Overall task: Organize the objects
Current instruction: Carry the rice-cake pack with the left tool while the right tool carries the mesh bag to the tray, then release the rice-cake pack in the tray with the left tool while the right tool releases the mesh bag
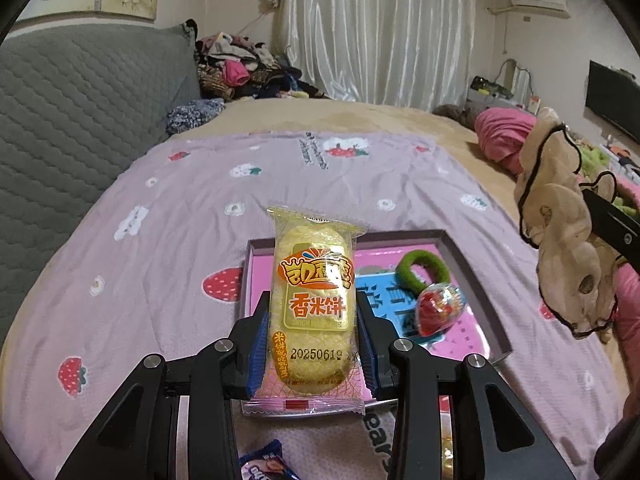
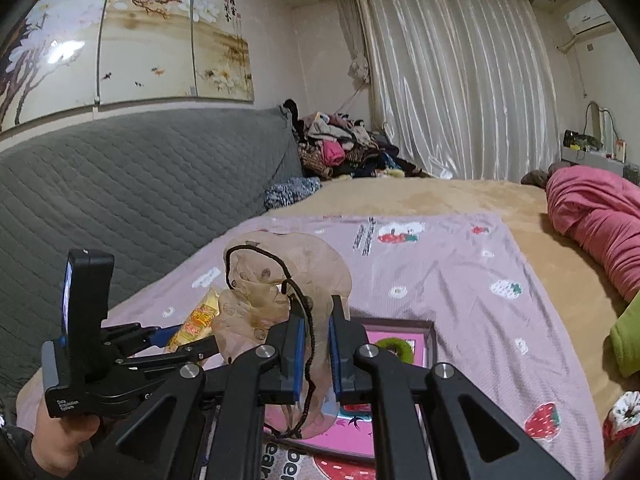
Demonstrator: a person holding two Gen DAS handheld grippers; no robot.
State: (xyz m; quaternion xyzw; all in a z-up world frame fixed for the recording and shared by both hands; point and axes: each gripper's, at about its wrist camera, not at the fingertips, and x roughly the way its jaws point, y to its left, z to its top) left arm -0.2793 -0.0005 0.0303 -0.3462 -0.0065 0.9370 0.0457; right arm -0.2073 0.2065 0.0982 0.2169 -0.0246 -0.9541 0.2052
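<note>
Left tongs [image 1: 312,332] closed on yellow rice cake packet [image 1: 312,300] above pink tray [image 1: 476,276], right tongs [image 2: 316,344] clamped on beige scrunchie [image 2: 280,280], green hair tie [image 1: 424,270] in tray

A lived-in home bedroom is showing here. Ahead of the gripper a wide bed is lying under a tan blanket [image 2: 460,200] and a lilac strawberry-print sheet [image 2: 440,280]. To the left, a grey quilted padded headboard [image 2: 140,184] is running along the wall beneath a painted blossom mural panel [image 2: 132,44]. Beyond, a heap of mixed clothes [image 2: 344,144] is sitting beside shiny white floor-length curtains [image 2: 460,80], and a white wall air conditioner [image 2: 588,20] is hanging upper right.
</note>
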